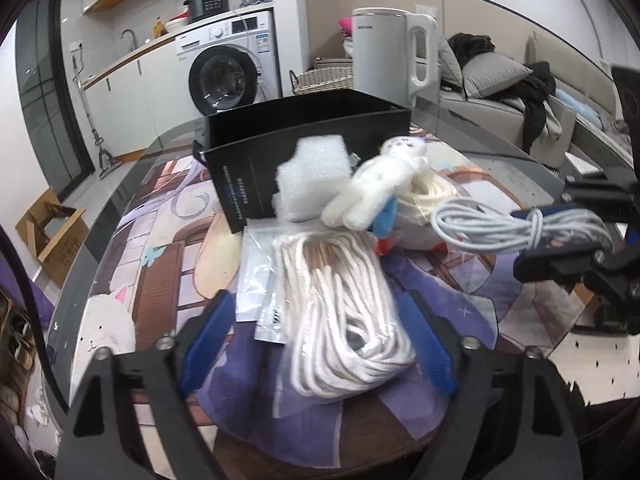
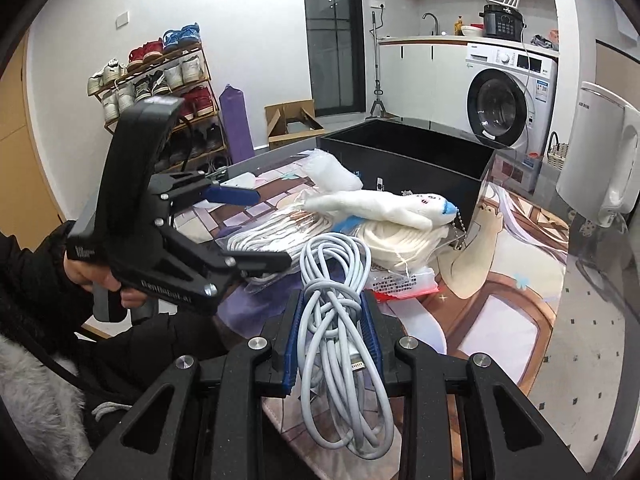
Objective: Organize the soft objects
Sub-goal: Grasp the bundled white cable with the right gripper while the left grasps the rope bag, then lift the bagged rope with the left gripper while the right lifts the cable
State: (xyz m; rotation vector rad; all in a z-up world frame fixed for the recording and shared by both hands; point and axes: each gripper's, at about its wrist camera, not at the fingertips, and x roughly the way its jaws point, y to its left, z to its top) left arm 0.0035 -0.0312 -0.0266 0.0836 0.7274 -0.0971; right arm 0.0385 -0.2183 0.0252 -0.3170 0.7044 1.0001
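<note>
Early stage: black box (image 2: 408, 152) at upper centre seemingly empty, right hand-held gripper (image 2: 332, 344) clamped on grey cable coil (image 2: 336, 280), left hand-held gripper (image 1: 316, 344) open astride bagged white rope (image 1: 344, 304), plush toy (image 1: 380, 180) unsorted.

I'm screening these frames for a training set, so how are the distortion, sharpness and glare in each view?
Left wrist view: strong fisheye bending with dark corners; the bagged white rope between the left gripper pads is sharp, with glare on its plastic. Right wrist view: same bending; the grey cable clamped in the right gripper is sharp, and light glares on the glossy black box.
</note>
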